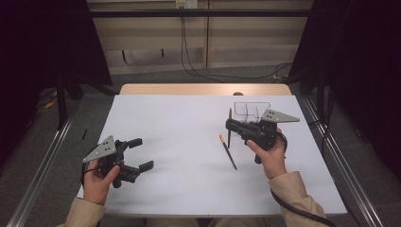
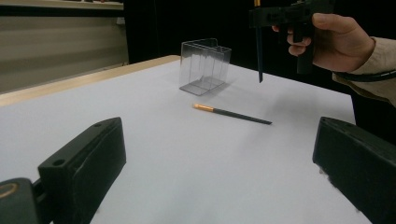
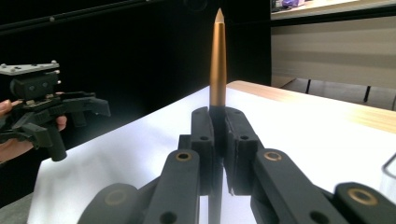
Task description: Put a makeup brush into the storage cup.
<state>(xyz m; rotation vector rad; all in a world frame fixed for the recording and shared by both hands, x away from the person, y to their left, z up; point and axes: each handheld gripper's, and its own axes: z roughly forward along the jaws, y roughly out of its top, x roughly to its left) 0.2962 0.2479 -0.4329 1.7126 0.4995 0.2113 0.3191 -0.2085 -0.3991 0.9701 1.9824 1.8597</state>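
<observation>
Jaws, left to right: left gripper (image 1: 140,154) wide apart, idle over the desk (image 1: 179,179); loose pencil (image 1: 228,152) lying mid-desk; right gripper (image 1: 230,125) clamped on an upright pencil (image 1: 230,130) beside the clear holder (image 1: 251,110) — best kept vertical, lowered squarely into a compartment.

Black cables (image 1: 198,71) trail across grey floor (image 1: 236,73), apparently carpet.
</observation>
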